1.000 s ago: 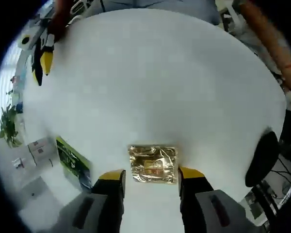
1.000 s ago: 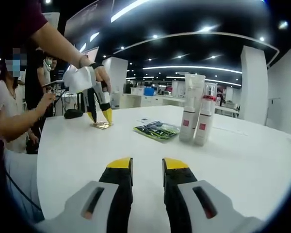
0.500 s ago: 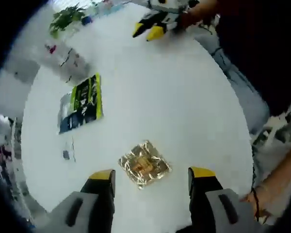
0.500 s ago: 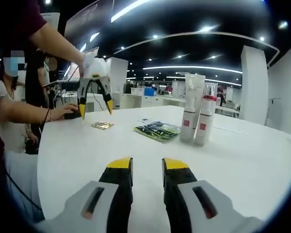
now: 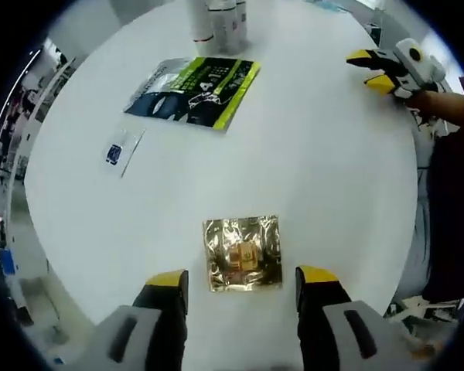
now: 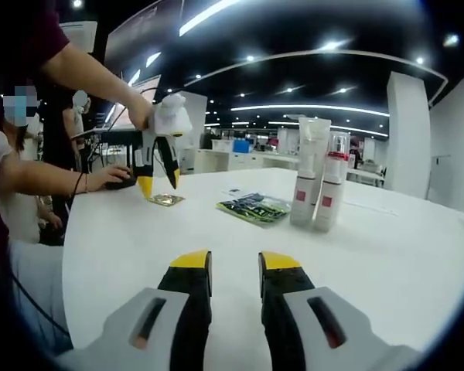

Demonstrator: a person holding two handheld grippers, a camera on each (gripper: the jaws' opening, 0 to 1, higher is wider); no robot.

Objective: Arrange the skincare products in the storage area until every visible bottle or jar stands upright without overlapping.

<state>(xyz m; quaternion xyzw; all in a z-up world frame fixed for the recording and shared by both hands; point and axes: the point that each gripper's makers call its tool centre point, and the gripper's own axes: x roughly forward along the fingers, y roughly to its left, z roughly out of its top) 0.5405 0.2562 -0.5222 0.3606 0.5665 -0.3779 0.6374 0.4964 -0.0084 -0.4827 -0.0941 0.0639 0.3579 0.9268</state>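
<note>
White round table (image 5: 340,154) carries our gold foil sachet (image 5: 242,253), now squared between the left gripper (image 5: 242,280)'s parted jaws; bottles (image 6: 317,185) stand upright at twelve o'clock. Our right gripper (image 6: 234,267) idles, jaws slightly parted.

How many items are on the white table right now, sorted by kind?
Upright bottles: 2
Green and black sachet: 1
Gold foil sachet: 1
Small white sample packet: 1
Total: 5
</note>
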